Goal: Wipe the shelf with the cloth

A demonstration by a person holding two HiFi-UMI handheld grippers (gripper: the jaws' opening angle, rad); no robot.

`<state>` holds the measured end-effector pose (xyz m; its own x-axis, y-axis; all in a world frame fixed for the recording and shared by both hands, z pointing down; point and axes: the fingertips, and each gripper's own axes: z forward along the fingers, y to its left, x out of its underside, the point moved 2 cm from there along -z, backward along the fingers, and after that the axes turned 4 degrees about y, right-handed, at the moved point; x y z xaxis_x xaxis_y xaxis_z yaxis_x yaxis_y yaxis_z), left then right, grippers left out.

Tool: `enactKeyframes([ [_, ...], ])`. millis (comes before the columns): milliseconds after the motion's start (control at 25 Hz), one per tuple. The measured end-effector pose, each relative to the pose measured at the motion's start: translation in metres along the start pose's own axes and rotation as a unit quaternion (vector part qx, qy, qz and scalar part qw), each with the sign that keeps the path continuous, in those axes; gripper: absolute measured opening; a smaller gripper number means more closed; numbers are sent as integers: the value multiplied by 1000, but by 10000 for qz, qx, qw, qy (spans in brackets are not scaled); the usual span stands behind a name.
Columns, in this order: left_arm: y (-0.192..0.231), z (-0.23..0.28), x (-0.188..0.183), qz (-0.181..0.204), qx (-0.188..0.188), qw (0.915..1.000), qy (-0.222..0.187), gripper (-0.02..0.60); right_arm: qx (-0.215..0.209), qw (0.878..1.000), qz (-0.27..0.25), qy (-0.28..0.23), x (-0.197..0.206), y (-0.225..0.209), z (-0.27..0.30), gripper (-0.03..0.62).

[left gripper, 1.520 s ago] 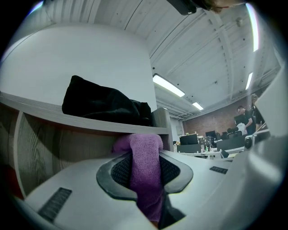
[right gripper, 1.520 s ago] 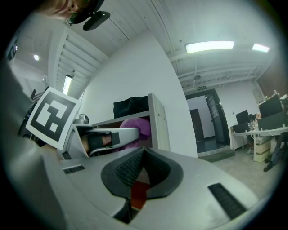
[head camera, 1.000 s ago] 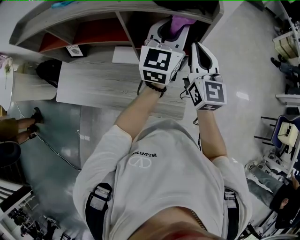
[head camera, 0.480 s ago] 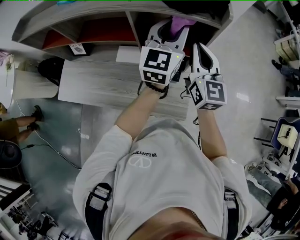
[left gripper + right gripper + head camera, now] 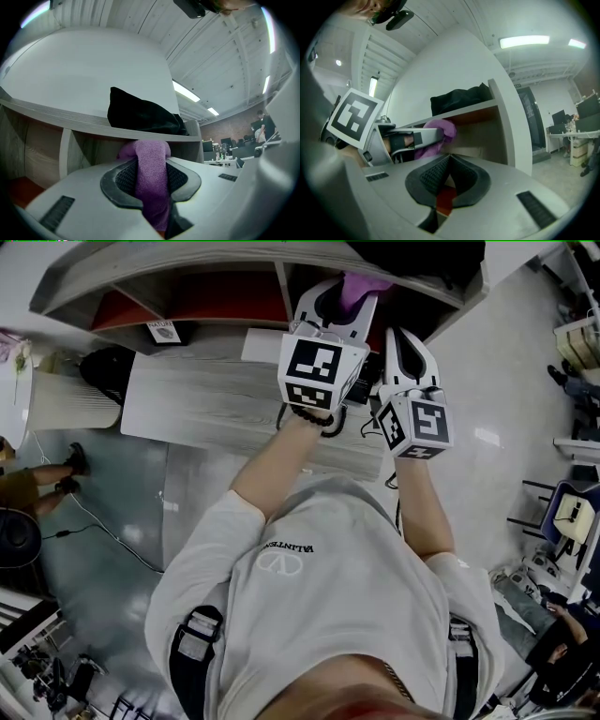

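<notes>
Purple cloth [image 5: 151, 180] pinched in the left tongs [image 5: 150, 164], held up at the open front of the shelf [image 5: 70, 117], just under the black bag [image 5: 140, 115] on top; right tongs [image 5: 448, 165] alongside, pressed together on nothing; by the look of it wiping barely under way, most surfaces left

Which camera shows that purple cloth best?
The left gripper view: the purple cloth fills the centre, clamped in the jaws of the left gripper. The head view shows only its tip poking past that gripper; the right gripper view shows a small bunch from the side.
</notes>
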<state>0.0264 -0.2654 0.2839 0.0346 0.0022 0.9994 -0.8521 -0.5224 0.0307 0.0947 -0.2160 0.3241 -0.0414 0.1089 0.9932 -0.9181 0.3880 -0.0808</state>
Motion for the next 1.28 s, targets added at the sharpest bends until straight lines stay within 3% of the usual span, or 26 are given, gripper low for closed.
enactKeyframes([
  [760, 35, -10, -2, -192, -204, 9995, -122, 103, -33, 9998, -49, 164, 10, 18, 16, 0],
  [1280, 60, -21, 0, -452, -578, 9968, -311, 103, -46, 9996, -21, 271, 18, 27, 25, 1],
])
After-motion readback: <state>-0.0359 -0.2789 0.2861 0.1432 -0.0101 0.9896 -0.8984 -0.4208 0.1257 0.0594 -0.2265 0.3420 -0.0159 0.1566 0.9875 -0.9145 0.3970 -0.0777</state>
